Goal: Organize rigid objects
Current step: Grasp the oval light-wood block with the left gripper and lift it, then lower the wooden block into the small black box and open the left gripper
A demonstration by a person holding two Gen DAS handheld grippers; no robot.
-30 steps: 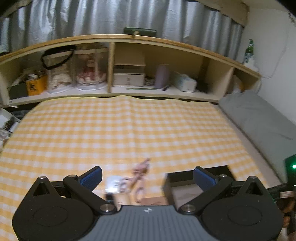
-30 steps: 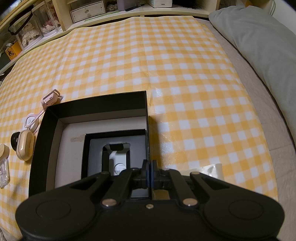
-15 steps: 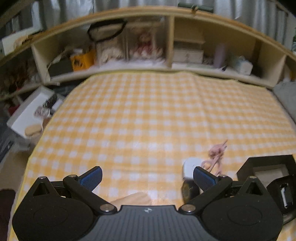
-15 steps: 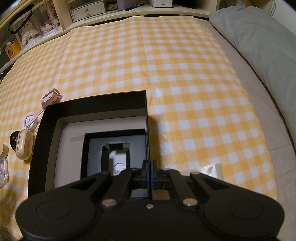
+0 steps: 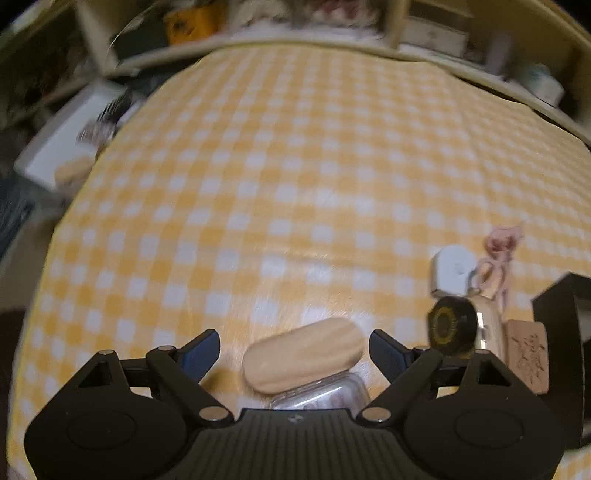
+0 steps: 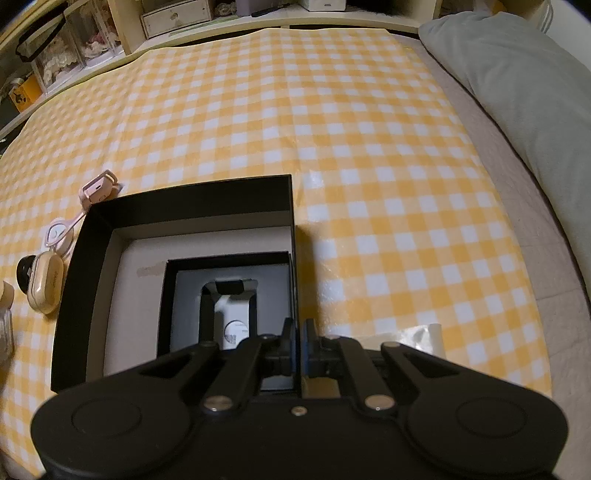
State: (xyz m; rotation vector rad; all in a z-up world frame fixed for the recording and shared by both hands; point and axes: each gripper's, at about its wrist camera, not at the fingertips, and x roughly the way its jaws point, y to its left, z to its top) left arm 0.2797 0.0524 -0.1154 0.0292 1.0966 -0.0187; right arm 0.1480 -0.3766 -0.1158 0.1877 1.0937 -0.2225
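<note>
Jar: clear glass jar with an oblong pale wooden lid (image 5: pixel 303 360) stands on the yellow-and-white checked cloth (image 5: pixel 295 184), right between the blue-padded fingers of the left gripper (image 5: pixel 295 352); lid untouched for now, gaps showing on both sides
Left gripper: jaws wide but closing around the jar; pads not yet on it, so nothing is gripped; tilted steeply down over the lid, and the view is smeared, so the hand looks to be on the move
Loose pieces: just right of the jar, a black round puck with a gold ring pattern (image 5: pixel 450 326), a cream oval case (image 6: pixel 46 286), a white rounded charger (image 5: pixel 452 269), a pink cable with a pink plug (image 6: pixel 98 188) and a small tan carved wooden tile (image 5: pixel 528 356); all on the cloth, clustered beside the box
Box: big open black cardboard box with a grey lining (image 6: pixel 177 218) sits near the cloth's front edge; inside it a smaller black tray holding a white device (image 6: pixel 232 317)
Right gripper: right gripper (image 6: pixel 298 345) pinched tight on the box's right wall, pointing steeply down; I judge it is steadying the box
Progress: early to middling, I'd say; one item boxed, the jar and five small pieces left outside
Surroundings: wooden shelf unit (image 6: pixel 173 18) at the back; grey pillow (image 6: pixel 517 92) to the right
</note>
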